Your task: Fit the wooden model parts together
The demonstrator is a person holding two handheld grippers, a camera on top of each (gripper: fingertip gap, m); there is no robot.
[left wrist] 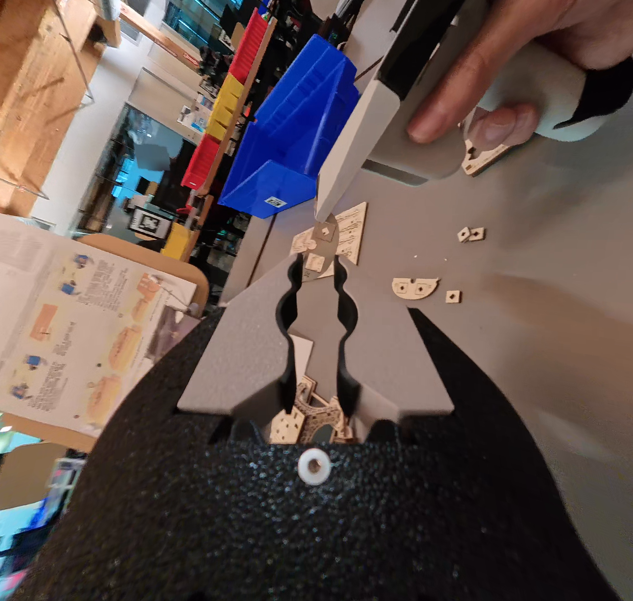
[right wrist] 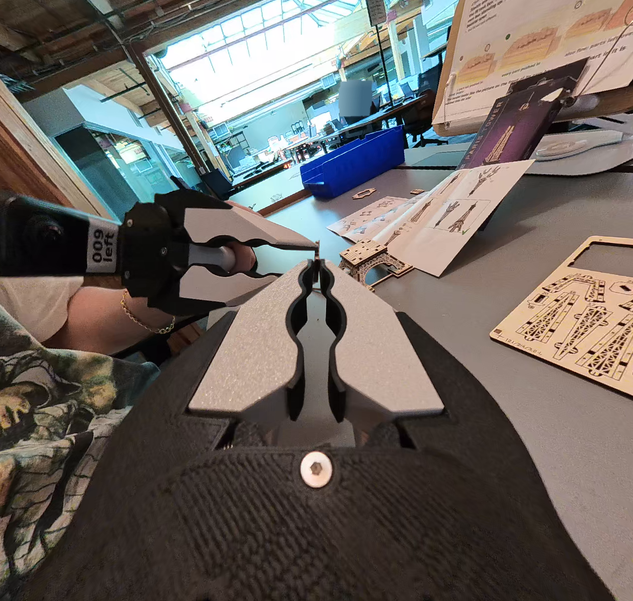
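My right gripper (right wrist: 317, 269) pinched a thin wooden piece (right wrist: 317, 265) edge-on at its tips, above the grey table (right wrist: 479, 310). The left gripper (right wrist: 313, 244) came in from the left, its tips meeting the top of the same piece. Just beyond stood the wooden tower base (right wrist: 371, 257), touching the folded instruction sheet (right wrist: 442, 208). A laser-cut part sheet (right wrist: 579, 314) lay to the right, a blue bin (right wrist: 352, 165) farther back.

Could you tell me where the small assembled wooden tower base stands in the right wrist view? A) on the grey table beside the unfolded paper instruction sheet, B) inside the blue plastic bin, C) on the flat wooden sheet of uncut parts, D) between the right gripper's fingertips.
A: the small assembled wooden tower base stands on the grey table, at the edge of the unfolded paper instruction sheet.
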